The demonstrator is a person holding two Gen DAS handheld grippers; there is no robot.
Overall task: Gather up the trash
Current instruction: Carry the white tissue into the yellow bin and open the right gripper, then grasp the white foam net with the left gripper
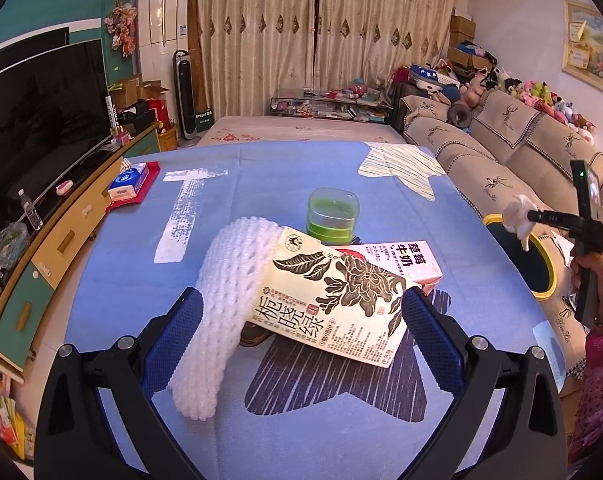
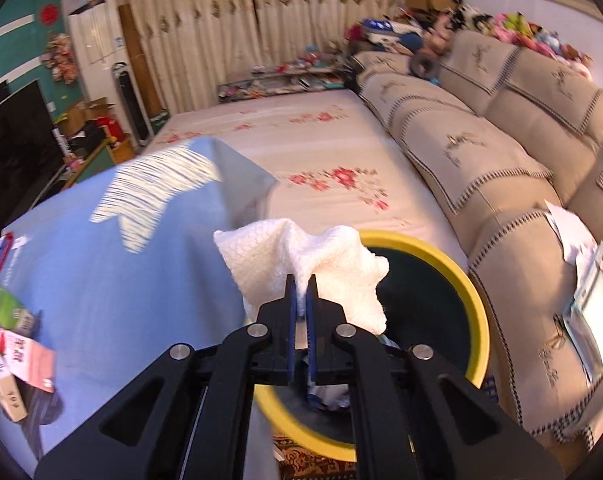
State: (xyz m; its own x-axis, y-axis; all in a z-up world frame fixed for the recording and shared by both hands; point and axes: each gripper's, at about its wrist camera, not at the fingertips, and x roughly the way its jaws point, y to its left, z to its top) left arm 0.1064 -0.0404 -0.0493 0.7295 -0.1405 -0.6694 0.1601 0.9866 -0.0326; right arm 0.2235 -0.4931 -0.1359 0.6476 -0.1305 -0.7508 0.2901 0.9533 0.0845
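Over yellow bin (image 2: 477, 300), right tongs (image 2: 300, 288) clamping tissue (image 2: 301, 256)

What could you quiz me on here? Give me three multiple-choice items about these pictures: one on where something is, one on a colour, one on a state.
1. Where is the crumpled white paper tissue?
A. On the sofa
B. Pinched in the right gripper above the round yellow-rimmed bin
C. On the TV stand

2. What colour is the table's cloth?
A. Red
B. Green
C. Light blue

3. How does the left gripper stand?
A. Open, holding nothing
B. Shut on the tissue
C. Shut on a bottle

Answers: 1 B, the tissue sticks out between the closed jaws over the bin. 2 C, blue cloth with star prints. 3 A, its blue fingers are spread wide apart.
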